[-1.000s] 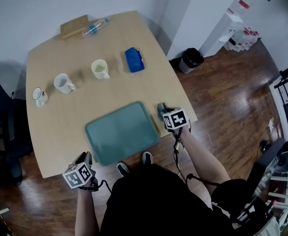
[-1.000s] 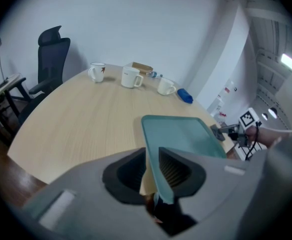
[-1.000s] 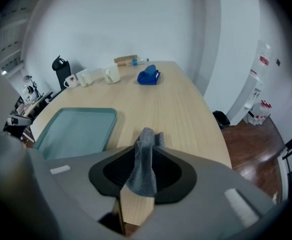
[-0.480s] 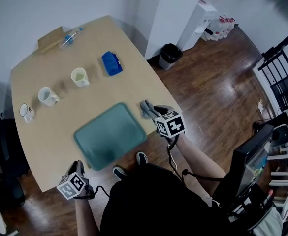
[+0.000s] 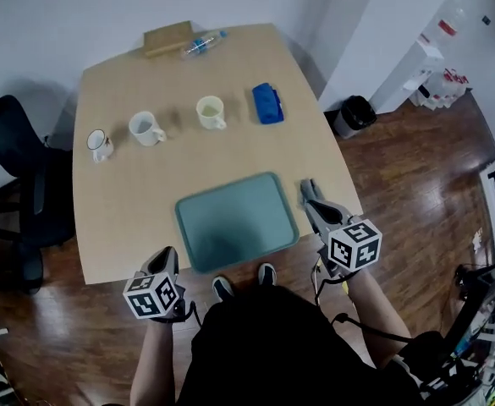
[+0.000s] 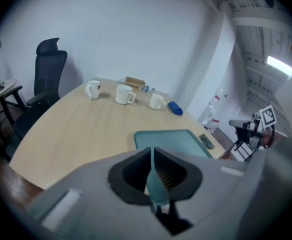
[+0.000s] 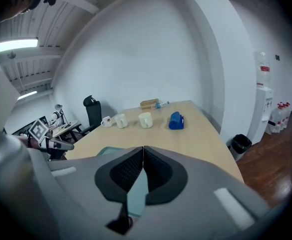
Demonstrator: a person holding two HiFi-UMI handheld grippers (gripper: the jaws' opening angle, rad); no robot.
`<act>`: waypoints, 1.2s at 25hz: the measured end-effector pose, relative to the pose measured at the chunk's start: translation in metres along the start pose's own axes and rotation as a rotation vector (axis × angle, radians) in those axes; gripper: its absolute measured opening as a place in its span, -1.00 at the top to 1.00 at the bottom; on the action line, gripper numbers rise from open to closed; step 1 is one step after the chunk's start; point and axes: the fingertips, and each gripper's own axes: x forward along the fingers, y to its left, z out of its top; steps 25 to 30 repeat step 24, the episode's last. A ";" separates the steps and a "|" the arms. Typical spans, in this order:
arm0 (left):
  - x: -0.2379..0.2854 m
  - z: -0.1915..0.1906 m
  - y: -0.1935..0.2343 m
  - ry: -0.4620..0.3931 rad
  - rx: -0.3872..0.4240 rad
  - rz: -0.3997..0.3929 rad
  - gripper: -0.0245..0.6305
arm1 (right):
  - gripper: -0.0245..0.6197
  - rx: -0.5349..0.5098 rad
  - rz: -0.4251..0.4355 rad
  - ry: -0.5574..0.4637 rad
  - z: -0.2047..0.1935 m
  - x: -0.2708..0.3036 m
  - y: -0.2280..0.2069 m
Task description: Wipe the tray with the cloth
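Observation:
The teal tray (image 5: pixel 237 221) lies flat near the table's front edge, also seen as tray (image 6: pixel 171 139). A small dark grey cloth-like piece (image 5: pixel 305 188) lies on the table just right of it, the same piece (image 6: pixel 205 141) in the left gripper view. My right gripper (image 5: pixel 316 212) hangs above the table's front right corner; its jaws (image 7: pixel 143 151) meet with nothing between them. My left gripper (image 5: pixel 168 256) hovers off the front edge, left of the tray. Its jaws (image 6: pixel 152 153) have just been closing and now touch, holding nothing.
Three mugs stand in a row at the back: a white mug (image 5: pixel 100 144), another white mug (image 5: pixel 146 128) and a pale yellow mug (image 5: pixel 211 111). A folded blue cloth (image 5: pixel 267 103) lies right of them. A bottle (image 5: pixel 201 44) and wooden block (image 5: pixel 167 37) are at the far edge. An office chair (image 5: pixel 14 193) stands left.
The right gripper has lifted off the table beside the tray and pulled back toward me, with the grey piece left lying there. The left gripper has risen a little.

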 end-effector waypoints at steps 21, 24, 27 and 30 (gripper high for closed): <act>-0.008 0.011 -0.031 -0.048 0.080 -0.080 0.91 | 0.90 -0.023 0.097 0.059 -0.017 0.027 0.036; -0.008 0.012 -0.030 -0.050 0.081 -0.078 0.91 | 0.90 -0.027 0.099 0.063 -0.018 0.028 0.037; -0.008 0.012 -0.030 -0.050 0.081 -0.078 0.91 | 0.90 -0.027 0.099 0.063 -0.018 0.028 0.037; -0.008 0.012 -0.030 -0.050 0.081 -0.078 0.91 | 0.90 -0.027 0.099 0.063 -0.018 0.028 0.037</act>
